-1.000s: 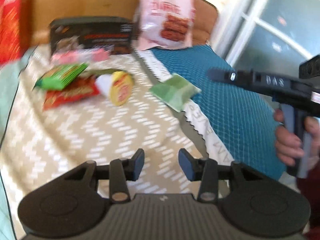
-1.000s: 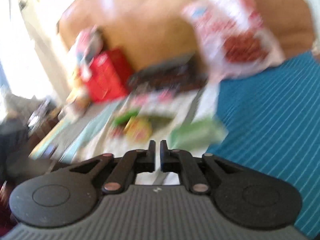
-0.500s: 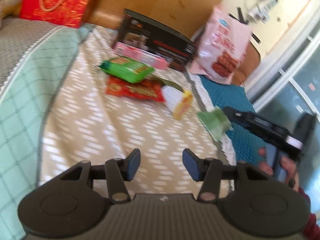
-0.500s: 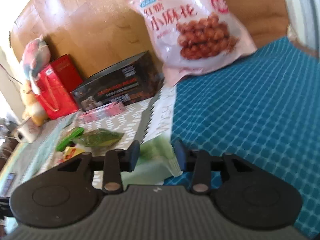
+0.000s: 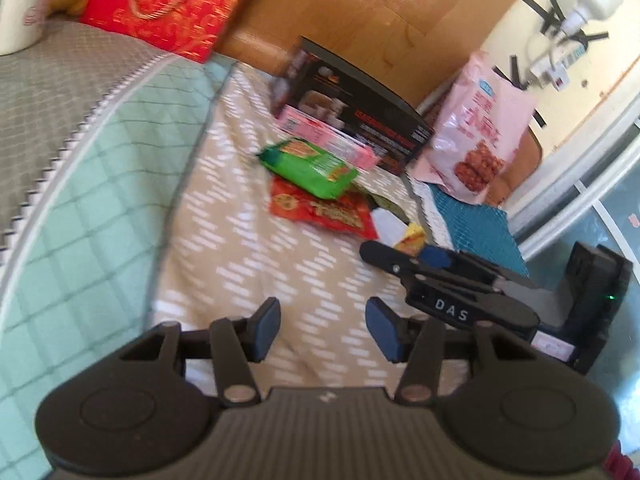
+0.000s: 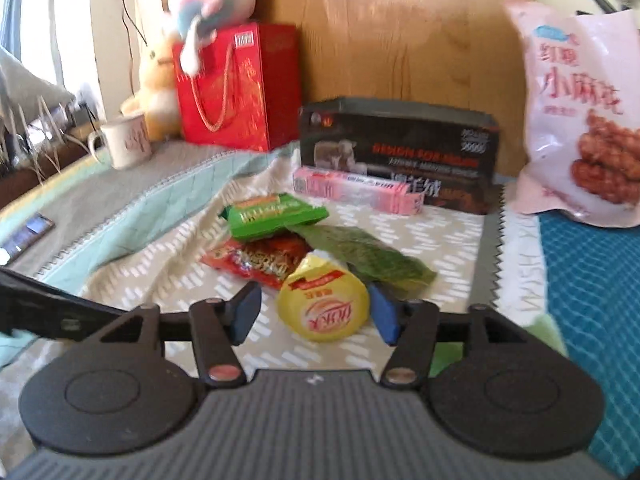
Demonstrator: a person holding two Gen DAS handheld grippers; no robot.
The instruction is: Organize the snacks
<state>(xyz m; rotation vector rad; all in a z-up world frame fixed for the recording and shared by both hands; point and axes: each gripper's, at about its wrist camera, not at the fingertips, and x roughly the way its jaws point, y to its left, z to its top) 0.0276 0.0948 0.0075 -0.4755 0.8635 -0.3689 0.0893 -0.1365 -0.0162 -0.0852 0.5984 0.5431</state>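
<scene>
The yellow-lidded cup [image 6: 323, 307] lies on its side between my right gripper [image 6: 316, 309] fingers, lid facing me. The jaws are opening and the pads are off it: a clear gap to the left pad, while the right pad sits just beside the rim and I cannot tell if it brushes it. Just beyond the fingertips, a dark green leafy packet [image 6: 362, 254] runs off to the right behind the cup, a red packet [image 6: 256, 262] lies ahead to the left, and a bright green packet [image 6: 274, 216] rests partly on top of the red one. Farther ahead, a pink box [image 6: 358, 191] lies against a black box [image 6: 400, 152]. A large pink bag [image 6: 580, 120] stands far right, on the teal cloth [image 6: 592, 280].

My left gripper [image 5: 322, 330] has its fingers apart and opening, with nothing between them, only the beige patterned cloth [image 5: 224, 240] below. The right gripper's body crosses just ahead and to the right of its fingertips. A red gift bag [image 6: 240, 88] and a white mug [image 6: 124, 140] sit far ahead to the left.
</scene>
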